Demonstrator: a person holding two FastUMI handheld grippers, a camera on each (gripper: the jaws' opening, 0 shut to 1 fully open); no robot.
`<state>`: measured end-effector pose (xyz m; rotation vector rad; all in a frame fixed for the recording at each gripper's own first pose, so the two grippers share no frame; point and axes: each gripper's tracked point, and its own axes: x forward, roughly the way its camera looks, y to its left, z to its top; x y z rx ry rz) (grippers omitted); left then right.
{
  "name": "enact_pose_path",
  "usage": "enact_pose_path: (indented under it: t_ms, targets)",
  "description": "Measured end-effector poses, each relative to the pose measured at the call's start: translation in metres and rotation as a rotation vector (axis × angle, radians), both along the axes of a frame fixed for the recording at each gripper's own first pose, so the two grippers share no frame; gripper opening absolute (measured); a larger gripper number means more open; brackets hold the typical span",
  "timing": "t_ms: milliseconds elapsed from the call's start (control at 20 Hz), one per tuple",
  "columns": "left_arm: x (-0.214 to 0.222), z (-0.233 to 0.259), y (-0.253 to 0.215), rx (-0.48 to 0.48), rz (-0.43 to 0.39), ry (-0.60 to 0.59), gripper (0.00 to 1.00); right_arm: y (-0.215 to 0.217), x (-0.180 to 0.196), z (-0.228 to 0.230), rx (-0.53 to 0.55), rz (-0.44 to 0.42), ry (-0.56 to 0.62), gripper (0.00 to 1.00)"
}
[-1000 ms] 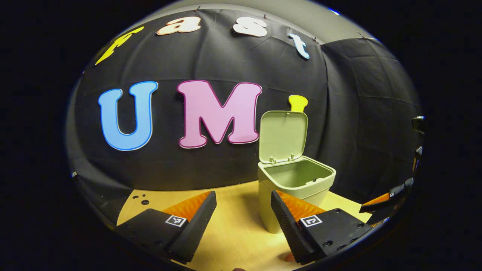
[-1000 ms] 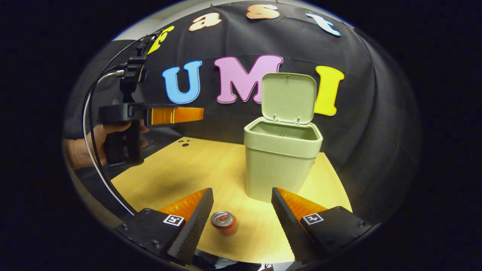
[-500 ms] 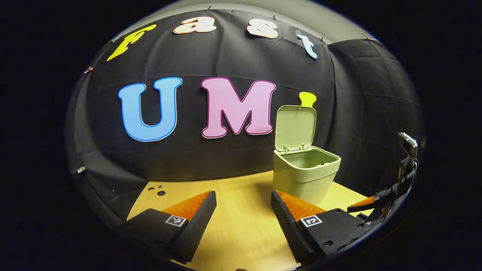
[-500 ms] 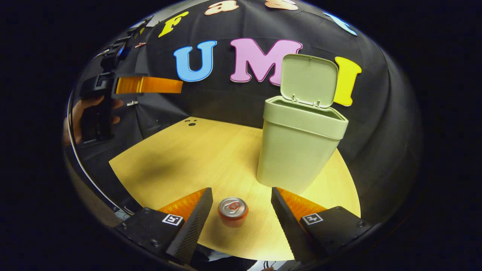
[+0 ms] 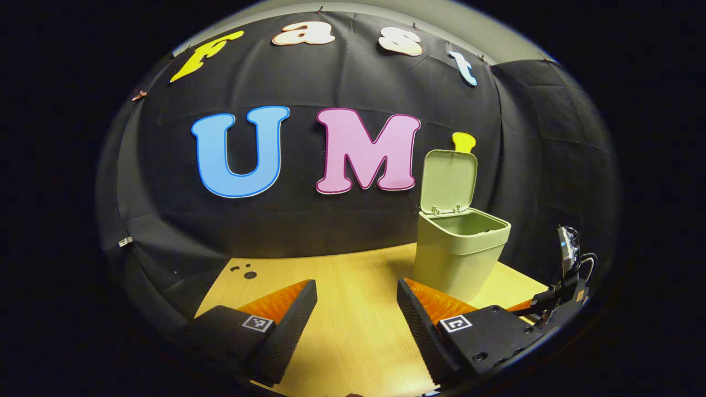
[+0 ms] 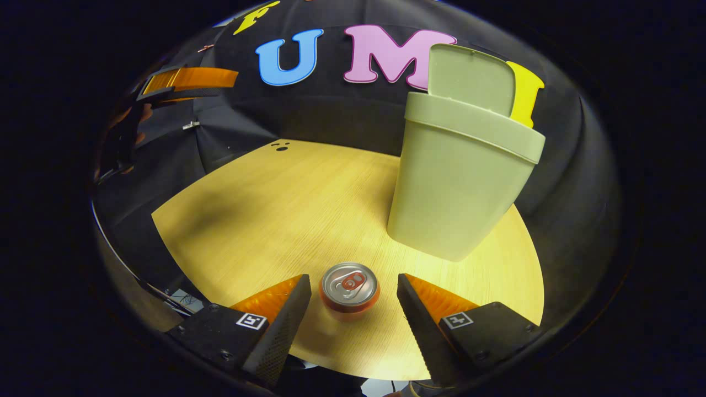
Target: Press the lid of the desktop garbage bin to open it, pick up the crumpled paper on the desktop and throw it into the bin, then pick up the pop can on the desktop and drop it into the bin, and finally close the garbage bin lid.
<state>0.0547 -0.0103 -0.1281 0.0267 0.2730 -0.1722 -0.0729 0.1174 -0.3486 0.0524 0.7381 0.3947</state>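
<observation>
A pale green bin (image 5: pixel 460 251) (image 6: pixel 458 176) stands on the wooden table with its lid (image 5: pixel 448 181) (image 6: pixel 471 77) swung upright. An orange pop can (image 6: pixel 349 289) stands upright on the table in front of the bin. My right gripper (image 6: pixel 353 292) is open and low over the table, and the can sits between its fingertips without touching them. My left gripper (image 5: pixel 357 295) hangs open and empty above the table, well to the left of the bin. In the right gripper view the left gripper (image 6: pixel 187 80) appears at the upper left, held by a hand.
The round wooden table (image 6: pixel 287 204) has small dark holes (image 6: pixel 281 146) near its far edge. Black cloth walls close in the back and sides. The right gripper's body (image 5: pixel 557 292) shows at the right edge of the left gripper view.
My right gripper has come down and forward, so the can now lies between its fingertips. My left gripper has drawn back and to the left, away from the bin.
</observation>
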Motion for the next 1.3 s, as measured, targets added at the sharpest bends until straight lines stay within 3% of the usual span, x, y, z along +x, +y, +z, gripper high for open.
enact_pose_path:
  t_ms: [400,450,500,650,750,800,1300]
  targets:
    - [0.001,-0.003,0.012,0.016,0.01,0.009,0.94,0.003,-0.001,-0.035,0.001,-0.035,0.094,0.98]
    - [-0.001,-0.003,0.013,0.014,0.013,0.011,0.94,0.004,-0.001,-0.036,-0.004,-0.04,0.098,0.95]
    - [-0.002,-0.004,0.013,0.011,0.015,0.014,0.94,0.003,-0.002,-0.036,0.0,-0.043,0.099,0.83]
    - [-0.006,-0.008,0.013,0.008,0.025,0.024,0.94,0.003,-0.001,-0.034,-0.004,-0.028,0.102,0.83]
    - [-0.008,-0.008,0.013,0.005,0.032,0.028,0.99,0.002,-0.001,-0.027,0.0,-0.019,0.089,0.83]
    - [-0.009,-0.008,0.013,0.004,0.036,0.028,0.94,0.001,0.0,-0.023,0.004,-0.017,0.083,0.83]
    - [-0.014,-0.007,0.0,-0.012,0.045,0.029,0.94,-0.018,0.031,0.062,0.078,-0.059,-0.065,0.83]
